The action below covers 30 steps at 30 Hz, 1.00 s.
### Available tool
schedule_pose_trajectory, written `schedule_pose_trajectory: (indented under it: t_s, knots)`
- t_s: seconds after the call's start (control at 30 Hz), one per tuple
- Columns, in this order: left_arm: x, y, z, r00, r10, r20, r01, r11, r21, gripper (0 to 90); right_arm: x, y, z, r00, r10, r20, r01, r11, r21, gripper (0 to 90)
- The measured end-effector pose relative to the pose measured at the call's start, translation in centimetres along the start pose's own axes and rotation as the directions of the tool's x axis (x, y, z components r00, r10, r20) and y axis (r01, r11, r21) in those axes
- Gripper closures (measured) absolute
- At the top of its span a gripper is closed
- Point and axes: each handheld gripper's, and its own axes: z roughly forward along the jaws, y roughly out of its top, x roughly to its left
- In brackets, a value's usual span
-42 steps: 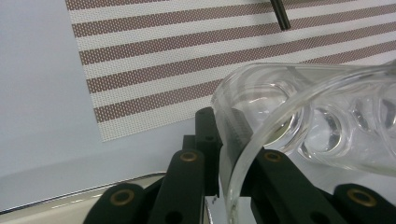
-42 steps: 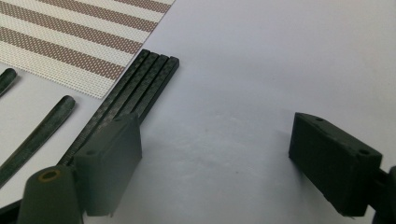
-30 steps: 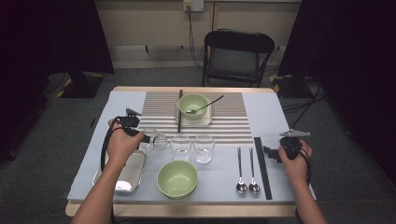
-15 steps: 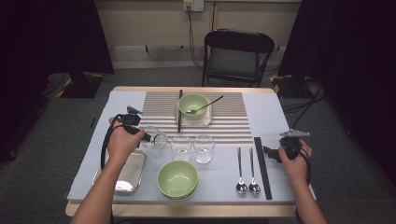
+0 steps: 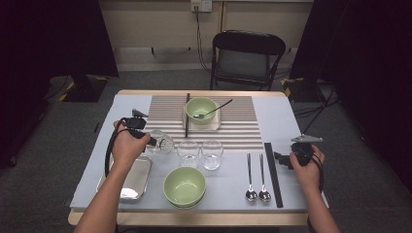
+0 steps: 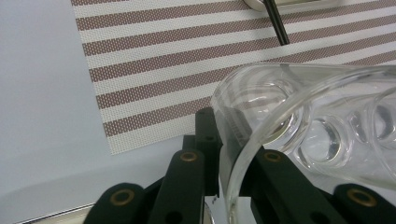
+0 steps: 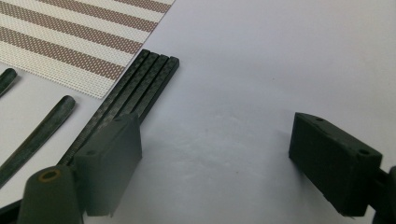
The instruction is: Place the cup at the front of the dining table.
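Observation:
My left gripper (image 5: 150,141) is shut on the rim of a clear glass (image 5: 161,141), which is tilted just above the table at the placemat's front left corner. In the left gripper view the glass (image 6: 299,116) curves across the right side, and its wall is pinched between the black jaws of the left gripper (image 6: 224,186). Two more clear glasses (image 5: 188,153) (image 5: 212,154) stand upright to its right. My right gripper (image 5: 283,159) rests open at the right edge of the table. Between the jaws of the right gripper (image 7: 219,172) there is only bare tabletop.
A striped placemat (image 5: 243,121) carries a green bowl (image 5: 201,110) with a spoon in it and a black chopstick (image 5: 187,115). A second green bowl (image 5: 184,186) sits at the front, a metal tray (image 5: 127,177) at front left. Two spoons (image 5: 256,177) and black chopsticks (image 5: 272,174) lie beside my right gripper.
The left gripper has raised and tilted the glass slightly, away from the row of glasses. The right gripper has not moved.

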Motion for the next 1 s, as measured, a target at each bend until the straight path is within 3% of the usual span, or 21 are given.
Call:
schedule_pose_trajectory:
  t_s: [0.23, 1.0]
  knots:
    - [0.24, 0.11, 0.07, 0.9997, -0.025, -0.006, 0.025, 0.9997, -0.003, 85.5, 0.00, 0.00, 0.00, 1.0000, 0.000, 0.000, 0.000, 1.000, 0.000, 16.3]
    - [0.66, 0.80, -0.25, 0.9985, -0.049, 0.023, 0.050, 0.9985, -0.022, 85.5, -0.01, 0.00, 0.00, 1.0000, 0.000, 0.000, 0.000, 1.000, -0.001, 16.3]
